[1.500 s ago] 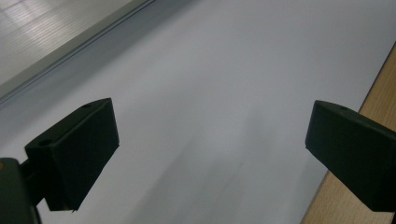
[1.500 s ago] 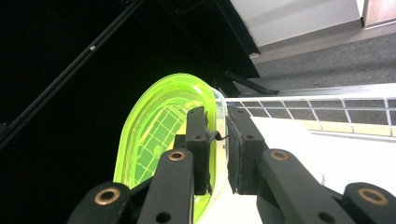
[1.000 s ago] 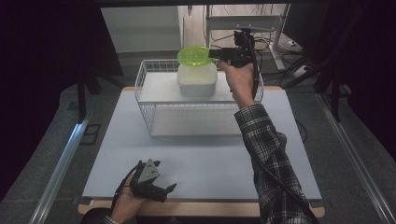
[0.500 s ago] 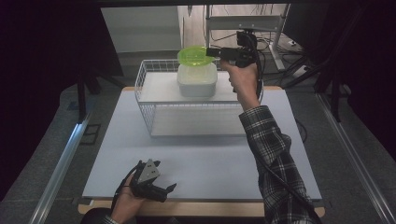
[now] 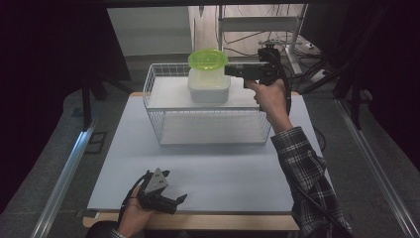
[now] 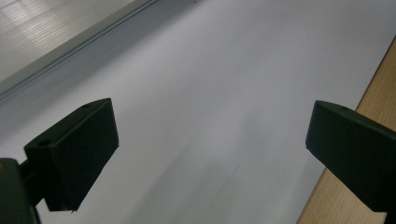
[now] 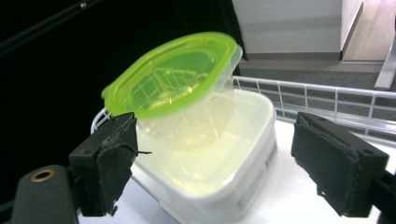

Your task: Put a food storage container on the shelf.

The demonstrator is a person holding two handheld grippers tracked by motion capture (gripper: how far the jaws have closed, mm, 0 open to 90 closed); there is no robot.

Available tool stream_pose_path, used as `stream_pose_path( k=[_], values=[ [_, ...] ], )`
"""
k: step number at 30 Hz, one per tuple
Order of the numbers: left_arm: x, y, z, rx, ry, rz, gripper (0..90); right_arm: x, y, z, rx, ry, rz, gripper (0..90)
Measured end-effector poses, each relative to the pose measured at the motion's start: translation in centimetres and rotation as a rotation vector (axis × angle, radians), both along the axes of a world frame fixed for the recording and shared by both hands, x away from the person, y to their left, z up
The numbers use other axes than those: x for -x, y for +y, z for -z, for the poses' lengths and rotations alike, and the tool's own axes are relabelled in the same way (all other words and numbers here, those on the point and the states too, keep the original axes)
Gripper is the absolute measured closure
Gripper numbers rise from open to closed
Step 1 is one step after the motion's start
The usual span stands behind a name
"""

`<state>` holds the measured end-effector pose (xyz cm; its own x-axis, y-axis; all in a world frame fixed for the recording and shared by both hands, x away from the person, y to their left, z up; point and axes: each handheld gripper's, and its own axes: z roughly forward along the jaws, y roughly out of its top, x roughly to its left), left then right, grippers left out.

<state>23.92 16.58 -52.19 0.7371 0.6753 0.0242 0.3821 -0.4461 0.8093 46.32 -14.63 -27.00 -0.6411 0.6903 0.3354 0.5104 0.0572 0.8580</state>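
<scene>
In the lower left of the high view the left gripper [image 5: 159,191] rests in the person's hand at the near edge of the pale grey flat surface [image 5: 208,168]; in the left gripper view its two black fingers [image 6: 74,154] stand wide apart, with nothing between them but the matt board and a strip of wood at the right edge. In the upper middle of the high view stands a white wire basket [image 5: 208,116] with a flat white top shelf. On this shelf sits a milky translucent plastic box with rounded corners [image 5: 209,87], and on it a smaller clear plastic tub with a glossy lime-green lid [image 5: 208,58]. In the right gripper view the tub leans to one side. To the right of the stack, in the upper right of the high view, the right gripper [image 5: 233,70] points level toward the tub from the side. Its fingers [image 7: 109,163] are open and hold nothing, and the two containers lie straight ahead between them. I judge the right hand is much nearer to the stack, so a grasp would come from it; the smooth, thin walls may slip or bend.
</scene>
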Motion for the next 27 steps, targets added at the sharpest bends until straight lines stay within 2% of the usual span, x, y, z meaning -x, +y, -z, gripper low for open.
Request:
stream_pose_path(
  k=[10, 15, 27],
  values=[
    [-0.1, 0.2, 0.0, 0.021, 0.006, 0.0, 1.6, 2.8, -0.6, 0.8, 0.062, -0.075, -0.046, 10.6],
    [-0.1, 0.2, 0.0, 0.018, 0.007, -0.007, 0.2, 4.2, -0.5, 1.3, 0.1, -0.112, -0.07, 9.5],
    [-0.1, 0.1, 0.0, 0.018, 0.003, -0.013, 0.0, 6.3, -0.4, 3.9, 0.143, -0.117, -0.112, 8.6]
  ],
)
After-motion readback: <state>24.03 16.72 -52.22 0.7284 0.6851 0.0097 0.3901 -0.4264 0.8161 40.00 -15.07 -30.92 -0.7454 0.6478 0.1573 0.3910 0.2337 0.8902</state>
